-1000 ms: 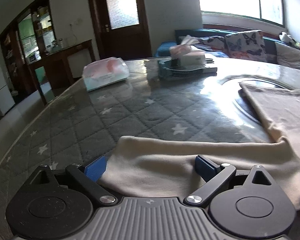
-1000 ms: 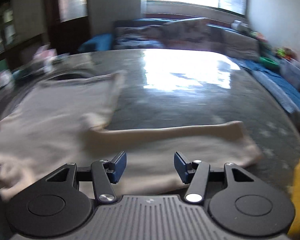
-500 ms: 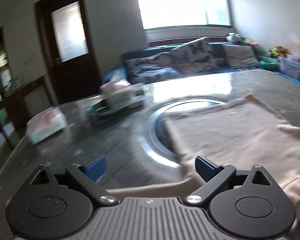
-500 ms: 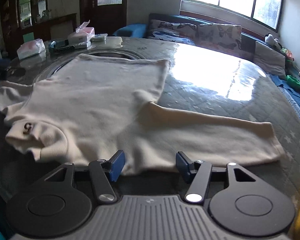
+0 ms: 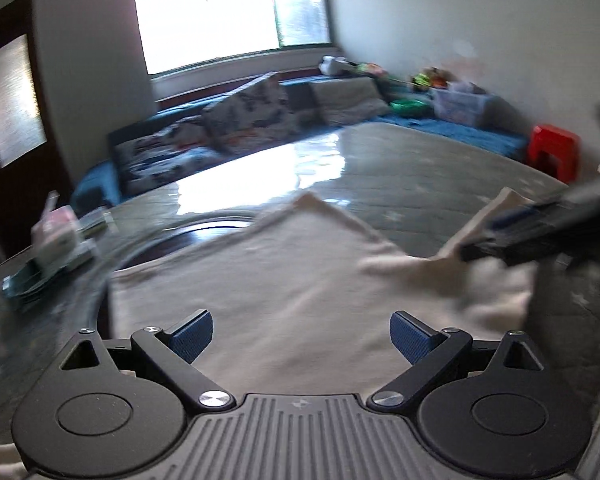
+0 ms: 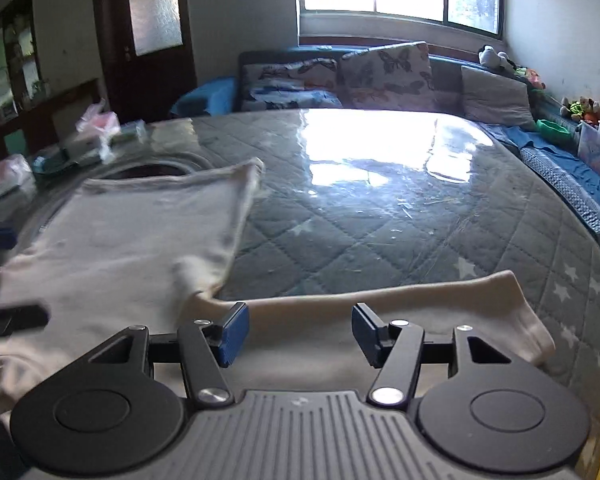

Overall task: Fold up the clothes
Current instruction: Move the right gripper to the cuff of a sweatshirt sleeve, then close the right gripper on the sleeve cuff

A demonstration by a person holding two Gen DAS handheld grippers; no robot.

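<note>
Both grippers swung toward window since 0.5 s ago. Left gripper (image 5: 300,334) wide open above cream sweater (image 5: 260,280); right gripper (image 6: 300,330) open over sleeve (image 6: 420,300), gripping nothing.

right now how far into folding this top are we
Barely started. Done: the cream top lies spread flat on the quilted table. In hand: nothing; the left gripper and right gripper are both open, the right one over the outstretched sleeve. Left: every fold, likely sleeves first.
</note>
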